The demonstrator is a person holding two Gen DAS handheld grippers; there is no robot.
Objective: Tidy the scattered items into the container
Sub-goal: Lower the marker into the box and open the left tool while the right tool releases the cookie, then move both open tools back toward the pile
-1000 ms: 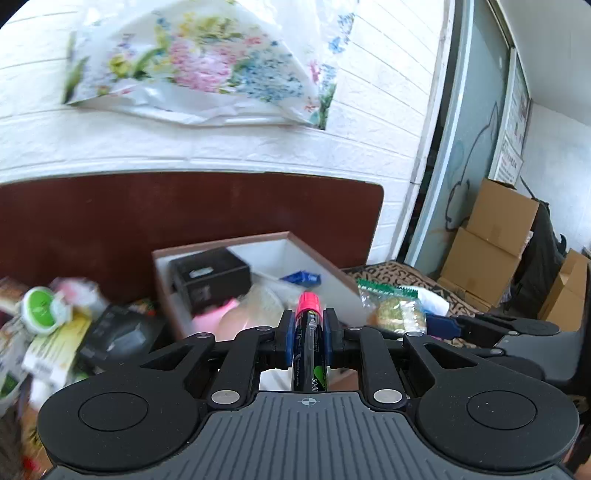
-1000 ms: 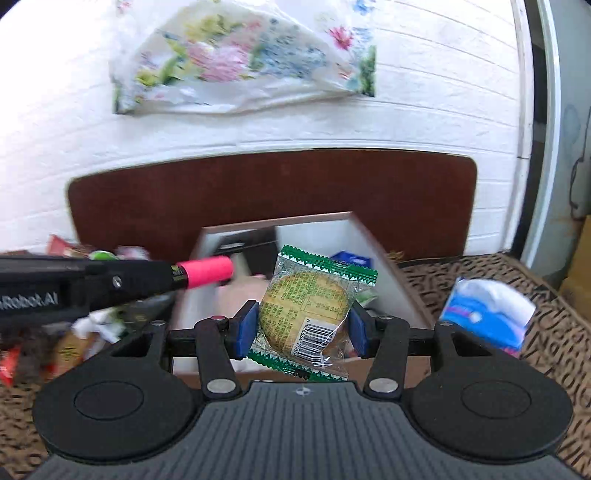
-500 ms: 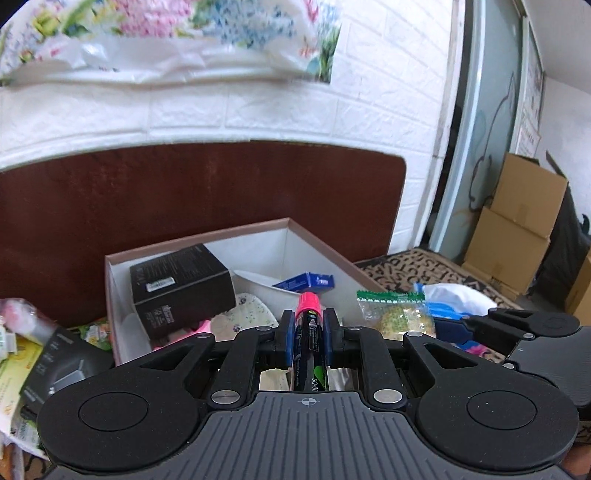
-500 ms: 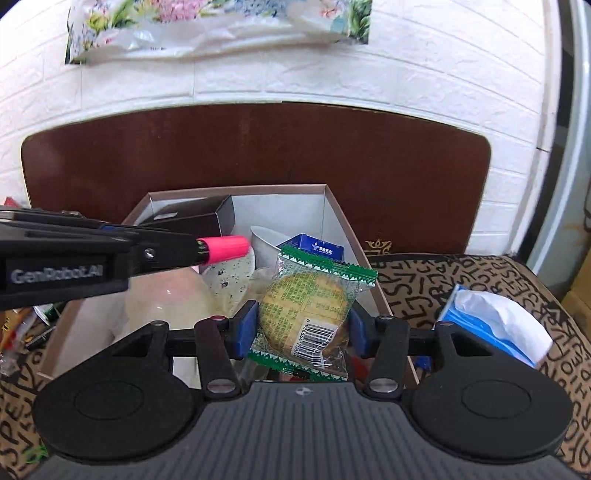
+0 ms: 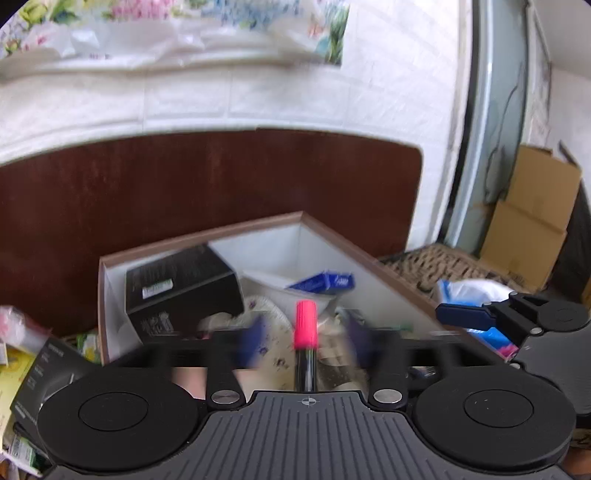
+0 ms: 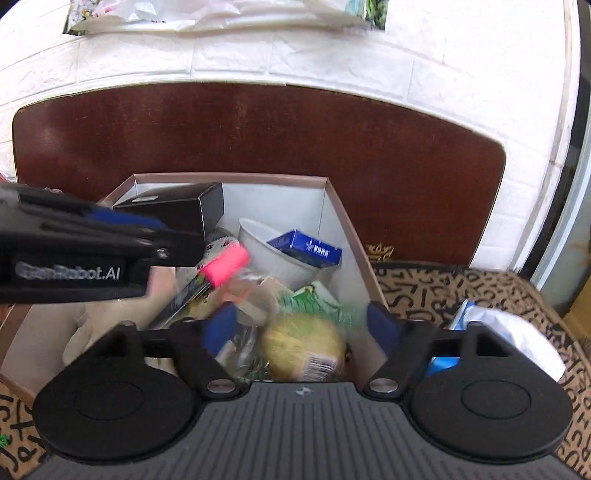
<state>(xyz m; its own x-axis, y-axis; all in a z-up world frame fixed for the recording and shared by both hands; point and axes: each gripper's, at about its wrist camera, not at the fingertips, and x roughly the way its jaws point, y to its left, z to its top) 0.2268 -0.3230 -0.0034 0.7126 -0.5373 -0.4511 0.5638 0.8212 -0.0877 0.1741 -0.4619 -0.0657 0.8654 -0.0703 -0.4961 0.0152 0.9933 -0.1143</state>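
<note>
Pink-capped marker (image 5: 305,334) and snack packet (image 6: 301,349) released, both tongs just opening.

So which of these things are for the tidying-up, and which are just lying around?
For the job:
- box, the container
- pink-capped marker, just let go by the left hand-held gripper
- green-edged snack packet, just let go by the right hand-held gripper
- blue-and-white tissue pack, not yet in

Just lying about:
- cardboard boxes
- floral bag on the wall

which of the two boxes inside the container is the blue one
The small blue box, propped in the white bowl towards the container's right; the black box sits back left.
</note>
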